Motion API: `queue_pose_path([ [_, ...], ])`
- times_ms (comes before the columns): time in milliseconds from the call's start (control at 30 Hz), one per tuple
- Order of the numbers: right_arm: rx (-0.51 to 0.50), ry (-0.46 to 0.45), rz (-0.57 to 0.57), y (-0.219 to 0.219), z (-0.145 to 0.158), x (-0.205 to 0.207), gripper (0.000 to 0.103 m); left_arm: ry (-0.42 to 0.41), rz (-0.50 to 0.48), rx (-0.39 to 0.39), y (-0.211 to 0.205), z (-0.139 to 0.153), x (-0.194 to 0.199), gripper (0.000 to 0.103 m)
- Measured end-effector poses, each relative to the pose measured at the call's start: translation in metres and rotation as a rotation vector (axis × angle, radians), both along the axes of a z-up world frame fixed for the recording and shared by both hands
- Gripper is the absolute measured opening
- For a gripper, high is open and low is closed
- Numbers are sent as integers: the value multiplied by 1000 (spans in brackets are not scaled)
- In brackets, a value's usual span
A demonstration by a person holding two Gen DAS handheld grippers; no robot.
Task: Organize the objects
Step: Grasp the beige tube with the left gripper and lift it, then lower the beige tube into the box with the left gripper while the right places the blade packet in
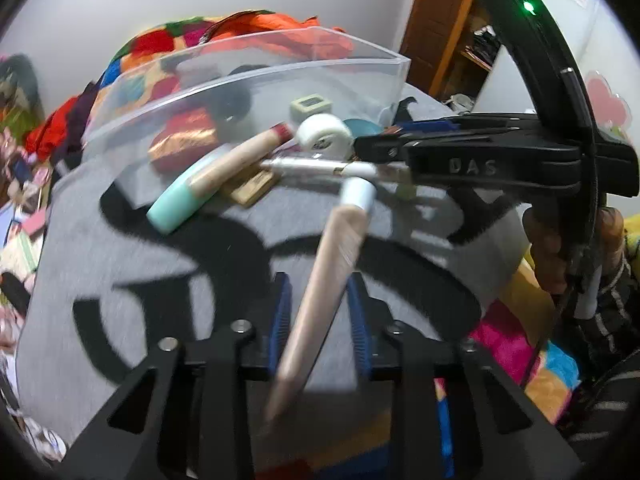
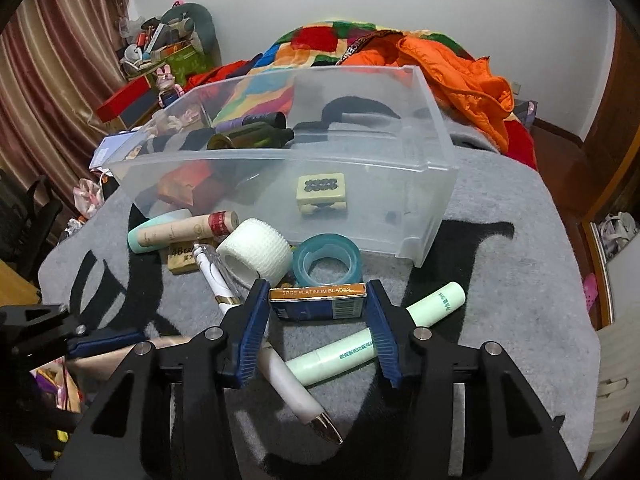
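My left gripper (image 1: 320,280) is shut on a beige tube with a white cap (image 1: 324,292) and holds it tilted above the grey mat. My right gripper (image 2: 318,286) is shut on a small blue and orange blade box (image 2: 318,303), just in front of the clear plastic bin (image 2: 432,176). The right gripper also shows in the left wrist view (image 1: 360,146). Loose on the mat lie a white gauze roll (image 2: 256,250), a teal tape roll (image 2: 326,258), a mint-capped tube (image 2: 180,232), a white pen (image 2: 212,276) and a pale green tube (image 2: 400,332).
The bin holds a cream sharpener (image 2: 321,193), a red-orange packet (image 2: 184,184) and dark bottles (image 2: 252,136). A colourful quilt and orange jacket (image 2: 452,64) lie behind it. Clutter stands at the left (image 2: 160,52). The mat's edge drops off at the right (image 2: 580,280).
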State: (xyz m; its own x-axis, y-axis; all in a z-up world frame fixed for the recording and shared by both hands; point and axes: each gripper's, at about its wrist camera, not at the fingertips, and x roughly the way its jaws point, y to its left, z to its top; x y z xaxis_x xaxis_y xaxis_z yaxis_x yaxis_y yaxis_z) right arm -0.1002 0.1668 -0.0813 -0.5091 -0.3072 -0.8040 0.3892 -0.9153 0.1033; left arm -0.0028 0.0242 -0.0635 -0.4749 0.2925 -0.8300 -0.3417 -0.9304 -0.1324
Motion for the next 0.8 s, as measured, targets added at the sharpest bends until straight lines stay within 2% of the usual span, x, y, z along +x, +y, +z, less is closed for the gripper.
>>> queue_pose_path([
  [67, -4, 21, -7, 3, 4, 4, 45, -12, 18, 6, -7, 1, 7, 17],
  [233, -19, 56, -24, 10, 16, 10, 45, -34, 33, 8, -13, 4, 13, 17],
  [633, -31, 88, -37, 17, 29, 19, 45, -77, -26, 85, 13, -2, -38, 17],
  [733, -37, 96, -40, 18, 32, 19, 45, -61, -3, 74, 14, -1, -40, 8],
  [800, -41, 104, -39, 18, 35, 20, 45, -49, 16, 68, 13, 1, -38, 6],
])
